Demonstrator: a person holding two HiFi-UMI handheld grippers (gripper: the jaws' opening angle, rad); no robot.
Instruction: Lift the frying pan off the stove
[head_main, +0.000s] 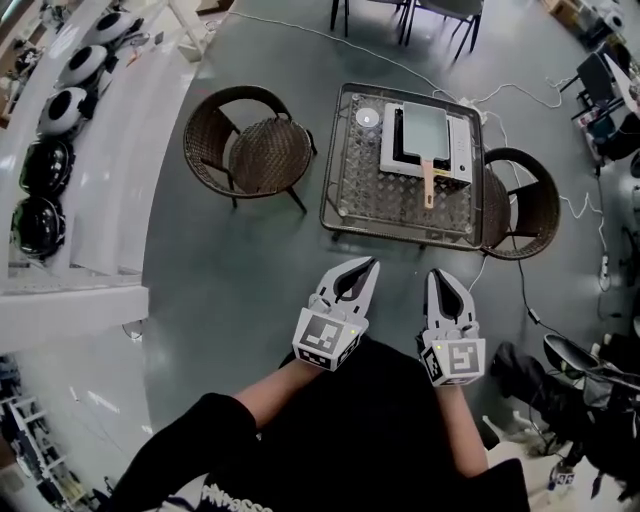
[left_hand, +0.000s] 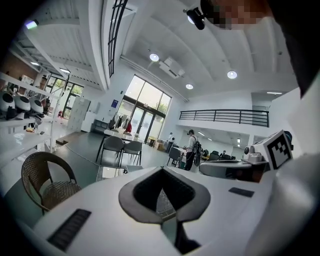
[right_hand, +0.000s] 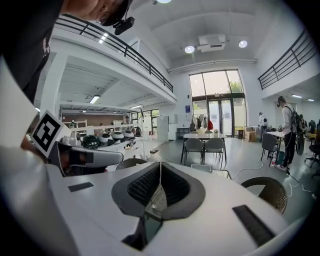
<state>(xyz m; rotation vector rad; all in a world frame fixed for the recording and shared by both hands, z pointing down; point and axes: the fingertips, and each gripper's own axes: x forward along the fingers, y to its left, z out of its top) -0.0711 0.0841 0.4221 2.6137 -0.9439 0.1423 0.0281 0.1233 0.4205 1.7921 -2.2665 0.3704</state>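
The left gripper (head_main: 366, 264) and the right gripper (head_main: 438, 276) both have jaws together on nothing, well apart from the frying pan (head_main: 421, 130) sitting on the stove (head_main: 461, 150).

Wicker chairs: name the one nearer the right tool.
The chair at the table's right corner; the other chair stands off the table's left side.
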